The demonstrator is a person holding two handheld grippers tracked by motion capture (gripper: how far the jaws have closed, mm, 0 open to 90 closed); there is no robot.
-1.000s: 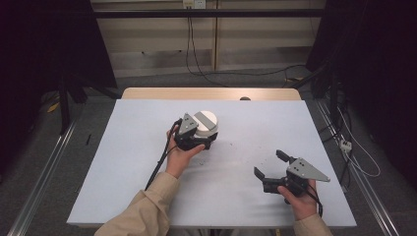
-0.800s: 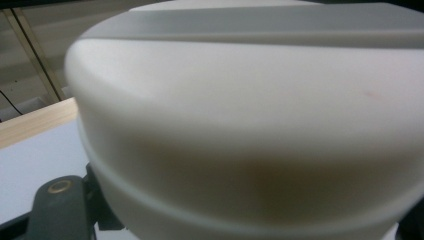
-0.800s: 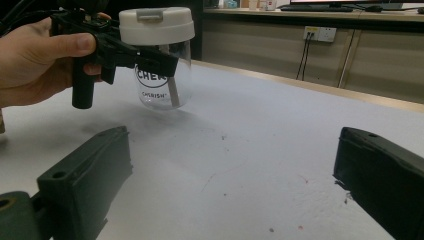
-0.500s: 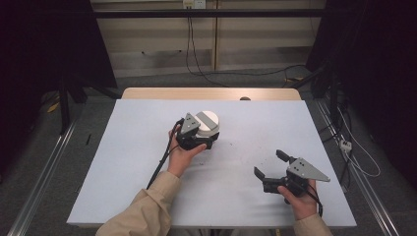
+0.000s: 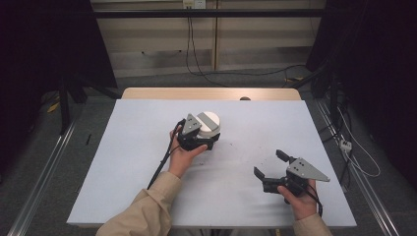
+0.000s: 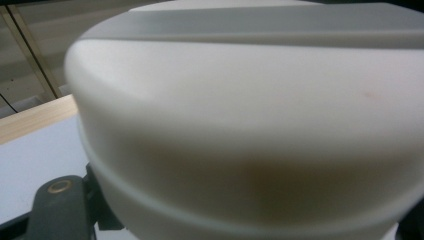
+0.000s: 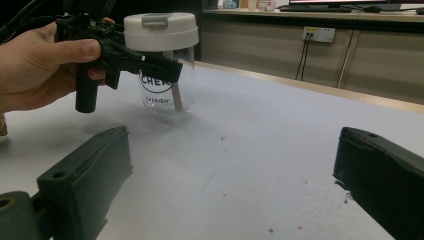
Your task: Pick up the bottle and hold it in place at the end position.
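Left gripper point(image 7: 150, 62) jaws pinch the clear jar point(image 7: 167, 87) just under its white lid point(image 5: 208, 123); jar upright. Right gripper point(image 5: 271, 169), jaws spread and empty, sits well apart, facing it.

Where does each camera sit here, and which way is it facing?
High view: above the person's side, looking forward and down on the pale grey table; both forearms show.
Left gripper view: rides the left gripper, pressed up against the clear plastic jar's white round lid.
Right gripper view: rides the right gripper, facing across the table; its open fingers show.
High and right gripper views share the jar.
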